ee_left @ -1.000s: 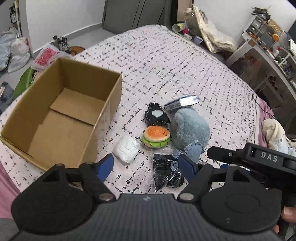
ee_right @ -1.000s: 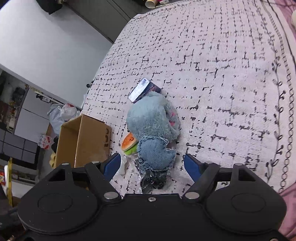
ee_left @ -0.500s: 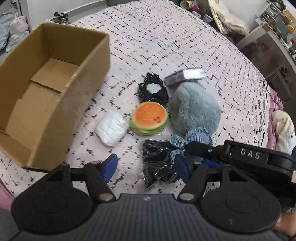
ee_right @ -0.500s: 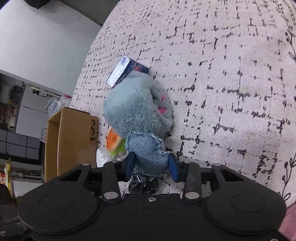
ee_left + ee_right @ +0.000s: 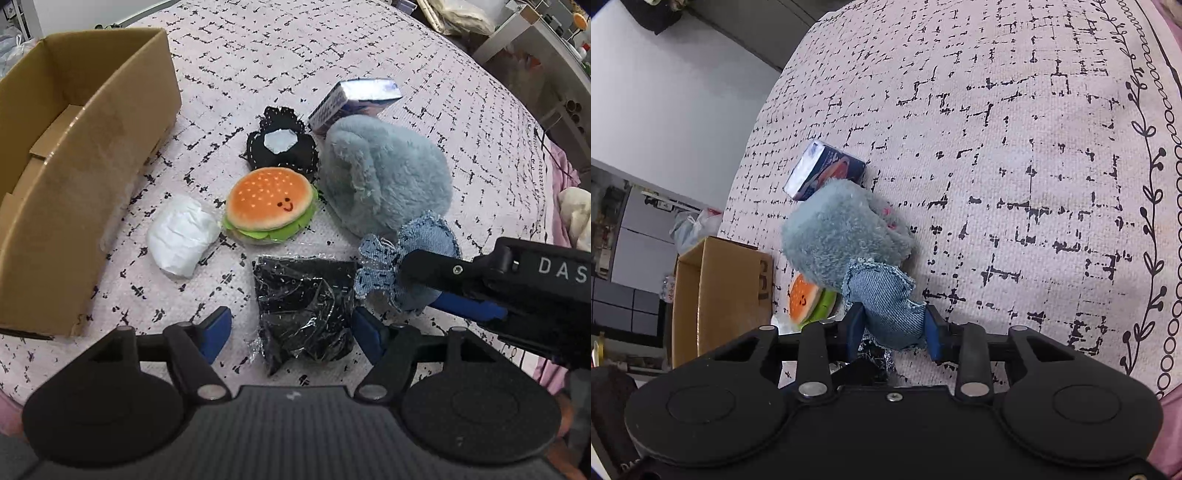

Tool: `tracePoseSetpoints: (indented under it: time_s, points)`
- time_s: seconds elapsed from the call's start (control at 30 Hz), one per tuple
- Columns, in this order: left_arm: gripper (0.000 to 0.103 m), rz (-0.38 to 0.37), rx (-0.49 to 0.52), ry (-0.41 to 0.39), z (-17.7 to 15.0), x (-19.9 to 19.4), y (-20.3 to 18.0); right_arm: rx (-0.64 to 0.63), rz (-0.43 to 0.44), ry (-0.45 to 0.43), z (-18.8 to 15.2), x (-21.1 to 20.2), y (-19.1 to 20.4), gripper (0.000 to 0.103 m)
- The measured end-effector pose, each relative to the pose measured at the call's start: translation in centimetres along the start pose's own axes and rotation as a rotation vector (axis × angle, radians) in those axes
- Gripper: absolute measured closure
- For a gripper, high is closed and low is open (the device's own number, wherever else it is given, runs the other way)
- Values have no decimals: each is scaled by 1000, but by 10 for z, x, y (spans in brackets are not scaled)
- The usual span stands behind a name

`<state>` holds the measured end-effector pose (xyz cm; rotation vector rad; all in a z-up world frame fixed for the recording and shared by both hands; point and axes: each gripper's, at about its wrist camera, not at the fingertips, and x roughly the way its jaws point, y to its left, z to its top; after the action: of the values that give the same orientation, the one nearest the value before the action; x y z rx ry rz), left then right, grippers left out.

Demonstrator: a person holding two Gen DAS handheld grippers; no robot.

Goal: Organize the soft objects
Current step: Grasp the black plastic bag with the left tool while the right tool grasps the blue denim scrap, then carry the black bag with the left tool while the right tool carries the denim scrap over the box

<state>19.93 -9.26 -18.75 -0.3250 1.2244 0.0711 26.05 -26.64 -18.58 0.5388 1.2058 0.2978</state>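
Observation:
Soft objects lie on a patterned bedspread. My right gripper (image 5: 892, 326) is shut on the denim scrunchie (image 5: 886, 306), which also shows in the left wrist view (image 5: 406, 266), next to a blue-grey fluffy plush (image 5: 384, 181). My left gripper (image 5: 291, 330) is open, its fingers on either side of a black item in clear plastic wrap (image 5: 306, 306). A burger plush (image 5: 271, 203), a white soft packet (image 5: 181, 234) and a black lace item (image 5: 282, 146) lie beyond it. An open cardboard box (image 5: 74, 155) stands at the left.
A small blue and white carton (image 5: 354, 99) lies behind the fluffy plush. The bedspread (image 5: 1034, 147) stretches wide to the right in the right wrist view. Shelves and clutter (image 5: 546, 44) stand past the bed's far right edge.
My right gripper moved in and closed on the denim scrunchie. My left gripper moved forward and down over the wrapped black item, staying open.

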Motion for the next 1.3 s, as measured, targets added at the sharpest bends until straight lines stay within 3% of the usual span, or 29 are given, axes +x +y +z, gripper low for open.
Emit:
tracePoseSetpoints:
  time_s: [0.13, 0.33, 0.47, 1.3]
  points:
    - [32, -13, -13, -5, -3, 5, 2, -12, -3, -4, 0, 0, 2, 69]
    - [59, -32, -50, -20, -6, -3, 5, -29, 17, -18, -4, -6, 6, 69]
    - [69, -37, -64, -32, -8, -14, 8, -42, 27, -33, -8, -12, 10, 69]
    - [70, -14, -57, -267, -8, -119, 52, -185, 184, -257, -33, -71, 50, 69]
